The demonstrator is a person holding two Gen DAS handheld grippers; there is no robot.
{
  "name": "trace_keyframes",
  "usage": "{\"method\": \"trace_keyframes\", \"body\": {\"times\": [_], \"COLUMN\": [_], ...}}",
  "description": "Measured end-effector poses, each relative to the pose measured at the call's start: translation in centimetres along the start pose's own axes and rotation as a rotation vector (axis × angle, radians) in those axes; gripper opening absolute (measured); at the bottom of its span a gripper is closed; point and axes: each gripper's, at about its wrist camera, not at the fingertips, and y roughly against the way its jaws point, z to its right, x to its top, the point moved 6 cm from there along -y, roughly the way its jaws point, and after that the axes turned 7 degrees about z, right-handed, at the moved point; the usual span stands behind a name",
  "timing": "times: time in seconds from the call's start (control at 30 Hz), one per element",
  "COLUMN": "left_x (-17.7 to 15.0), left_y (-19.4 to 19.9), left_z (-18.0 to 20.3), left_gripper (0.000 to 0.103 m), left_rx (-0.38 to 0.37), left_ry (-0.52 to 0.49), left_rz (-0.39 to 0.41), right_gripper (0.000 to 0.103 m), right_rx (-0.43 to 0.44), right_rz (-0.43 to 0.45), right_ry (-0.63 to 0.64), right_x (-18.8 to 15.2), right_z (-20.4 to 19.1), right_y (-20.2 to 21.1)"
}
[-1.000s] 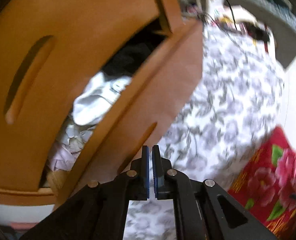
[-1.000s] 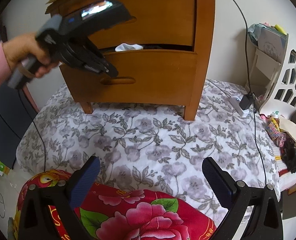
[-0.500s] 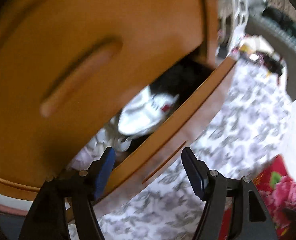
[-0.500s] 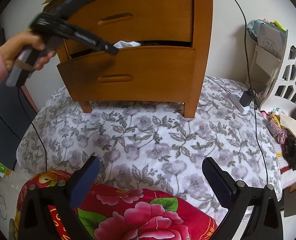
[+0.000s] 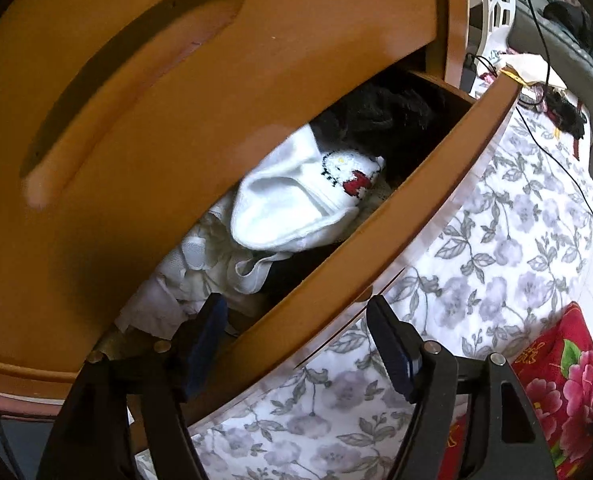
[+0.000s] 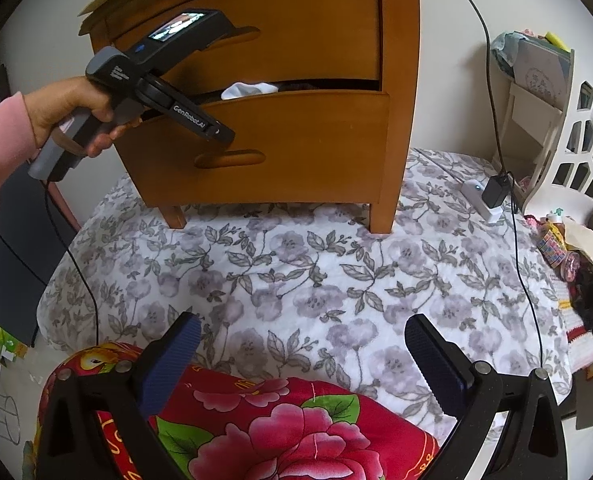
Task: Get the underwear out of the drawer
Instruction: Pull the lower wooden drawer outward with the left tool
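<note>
The wooden nightstand's lower drawer (image 6: 296, 140) stands slightly pulled out. Inside lie a white knitted garment (image 5: 296, 200) with a small red and black figure, pale crumpled underwear (image 5: 212, 268) under it, and dark clothes (image 5: 380, 116) further back. The white garment (image 6: 248, 89) pokes out of the gap. A hand holds my left gripper (image 5: 294, 316) open astride the drawer's front board (image 5: 396, 216), one finger over the opening and one outside. From the side, the left gripper (image 6: 216, 132) sits at the drawer front. My right gripper (image 6: 302, 328) hangs open and empty over the floral sheet (image 6: 316, 272).
A red flowered cushion (image 6: 276, 432) lies just below the right gripper. A white power strip with a black adapter (image 6: 486, 196) and its cable lie right of the nightstand. A white shelf unit (image 6: 568, 132) and loose clutter (image 6: 584, 280) fill the right side.
The left gripper went from shut to open and rose from the drawer handle to the gap, ending astride the front board. The right gripper held still.
</note>
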Motion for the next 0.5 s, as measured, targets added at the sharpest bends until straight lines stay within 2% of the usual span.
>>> {"method": "trace_keyframes", "body": {"times": [0.13,0.5], "left_x": [-0.6,-3.1], "left_y": [0.6,3.6], "left_z": [0.8,3.3], "left_gripper": [0.073,0.073], "left_rx": [0.011,-0.039], "left_ry": [-0.042,-0.053], "left_rz": [-0.01,0.004], "right_gripper": [0.103,0.103], "right_rx": [-0.002,-0.01], "right_rz": [0.012,0.042], "right_ry": [0.008,0.028], "right_x": [0.2,0.3], "right_z": [-0.3,-1.4], "right_y": [0.6,2.4]}}
